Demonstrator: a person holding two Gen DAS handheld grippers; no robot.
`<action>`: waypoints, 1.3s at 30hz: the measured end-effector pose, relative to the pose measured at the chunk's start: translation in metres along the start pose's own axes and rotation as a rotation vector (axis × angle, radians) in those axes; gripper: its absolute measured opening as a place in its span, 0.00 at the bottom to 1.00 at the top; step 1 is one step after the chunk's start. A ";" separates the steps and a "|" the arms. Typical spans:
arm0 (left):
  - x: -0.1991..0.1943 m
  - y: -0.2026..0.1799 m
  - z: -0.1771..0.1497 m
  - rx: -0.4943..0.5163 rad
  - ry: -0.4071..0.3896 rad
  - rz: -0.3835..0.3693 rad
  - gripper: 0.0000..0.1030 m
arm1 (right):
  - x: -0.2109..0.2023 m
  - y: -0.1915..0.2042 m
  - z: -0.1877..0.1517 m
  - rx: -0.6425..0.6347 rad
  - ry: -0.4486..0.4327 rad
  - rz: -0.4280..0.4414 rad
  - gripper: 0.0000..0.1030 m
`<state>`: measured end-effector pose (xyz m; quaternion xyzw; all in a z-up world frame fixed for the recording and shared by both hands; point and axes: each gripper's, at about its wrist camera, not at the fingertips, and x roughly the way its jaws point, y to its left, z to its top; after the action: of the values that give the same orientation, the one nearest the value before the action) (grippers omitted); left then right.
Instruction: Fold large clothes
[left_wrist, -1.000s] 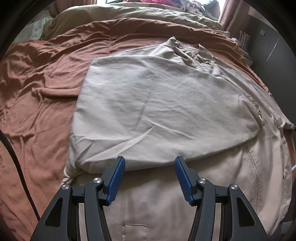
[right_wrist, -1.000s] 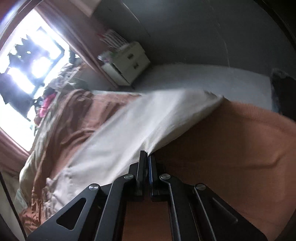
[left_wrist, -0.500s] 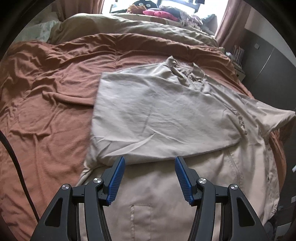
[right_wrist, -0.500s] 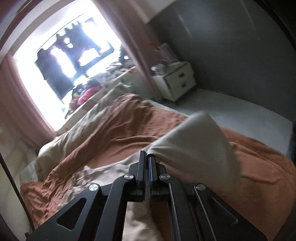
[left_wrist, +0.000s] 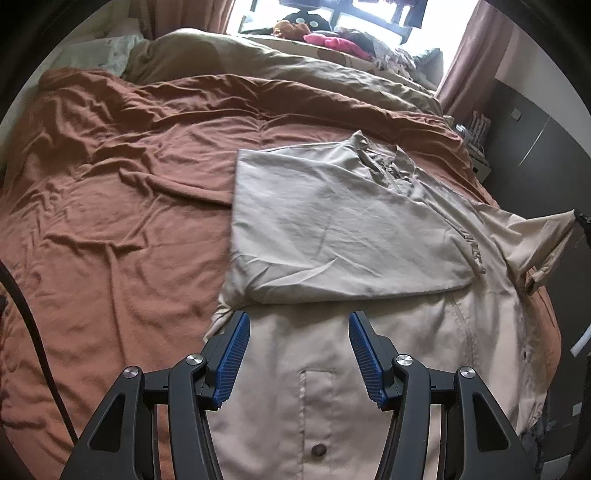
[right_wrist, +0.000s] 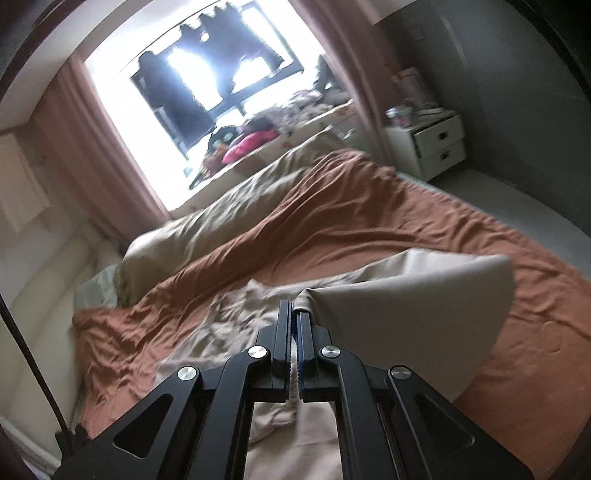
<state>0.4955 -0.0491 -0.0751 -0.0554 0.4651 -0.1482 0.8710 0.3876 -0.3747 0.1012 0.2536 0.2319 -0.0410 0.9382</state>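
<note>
Right wrist view shows my right gripper (right_wrist: 294, 314) pinching the beige shirt's (left_wrist: 332, 221) sleeve (right_wrist: 413, 295), now lifted off the bed (left_wrist: 110, 184) and swinging inward for the second fold, while my left gripper (left_wrist: 297, 332) hovers spread.

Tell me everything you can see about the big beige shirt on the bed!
The shirt is light beige, thin, wrinkly cloth. It lies spread on the brown blanket, with its left side folded over the middle. You can see a collar at the far end, a dark button and a stitched front strip near the bottom. The right gripper is shut on its right sleeve and holds it up off the bed. The left gripper is open above the hem, holding nothing.
</note>
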 end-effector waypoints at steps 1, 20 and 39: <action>-0.001 0.002 -0.001 -0.002 -0.001 0.000 0.56 | 0.005 0.001 0.004 0.000 0.015 0.010 0.00; 0.014 0.013 -0.023 -0.024 0.052 -0.006 0.56 | 0.133 0.035 -0.074 -0.112 0.473 0.104 0.63; 0.038 0.009 -0.026 -0.030 0.077 -0.022 0.56 | 0.074 -0.126 -0.018 0.173 0.331 -0.097 0.70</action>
<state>0.4961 -0.0509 -0.1217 -0.0679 0.4998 -0.1528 0.8498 0.4213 -0.4726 -0.0036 0.3249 0.3906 -0.0638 0.8590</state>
